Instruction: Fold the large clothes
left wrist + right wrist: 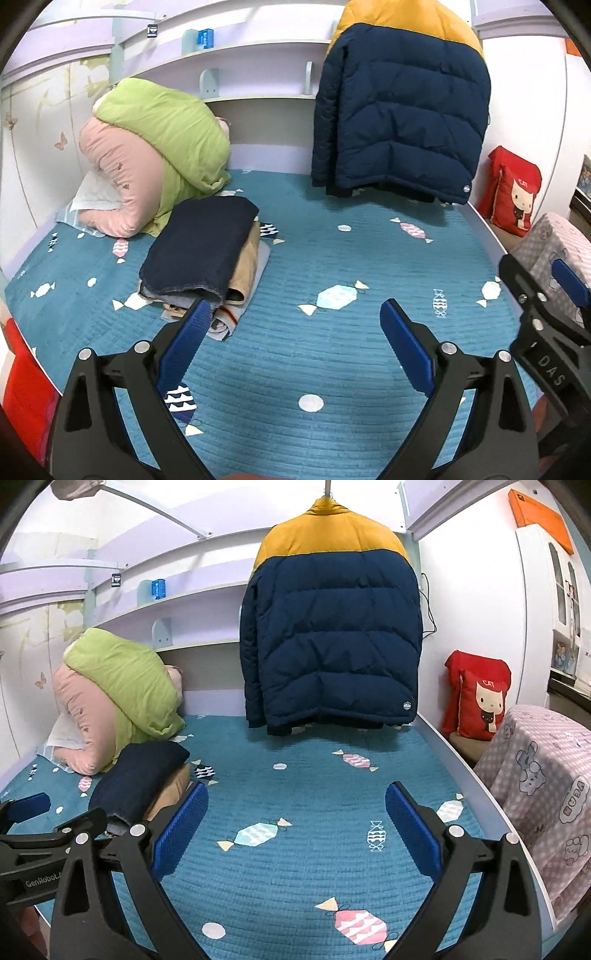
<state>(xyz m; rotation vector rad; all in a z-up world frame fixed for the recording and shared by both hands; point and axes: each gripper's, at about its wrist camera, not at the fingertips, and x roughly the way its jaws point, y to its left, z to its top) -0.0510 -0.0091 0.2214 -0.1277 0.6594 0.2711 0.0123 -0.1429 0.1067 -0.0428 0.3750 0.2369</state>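
Here, at the far left of the bed (332,369), I see a rolled quilt (162,158), green outside and pink inside, pushed against the wall with a white pillow (94,195) under it. Just in front of it sits a stack of folded clothes (201,254): a dark navy piece on top, a tan one below, and a pale grey-blue one at the bottom. My left hand-held gripper (291,314) hangs over the teal candy-print cover with its jaws spread wide and nothing between them; its left blue pad overlaps the near edge of the stack in the left wrist view, though I cannot tell whether it touches. Further right, the puffer jacket (328,635), navy with a yellow yoke, hangs upright on a hanger at the head of the bed, its hem just above the cover. My right hand-held gripper (297,797) points toward it, jaws released and empty, well short of the jacket. Right of the bed, a red cushion (476,698) leans against the white wall, and a pink checked blanket (543,782) drapes over something beside the bed's edge.
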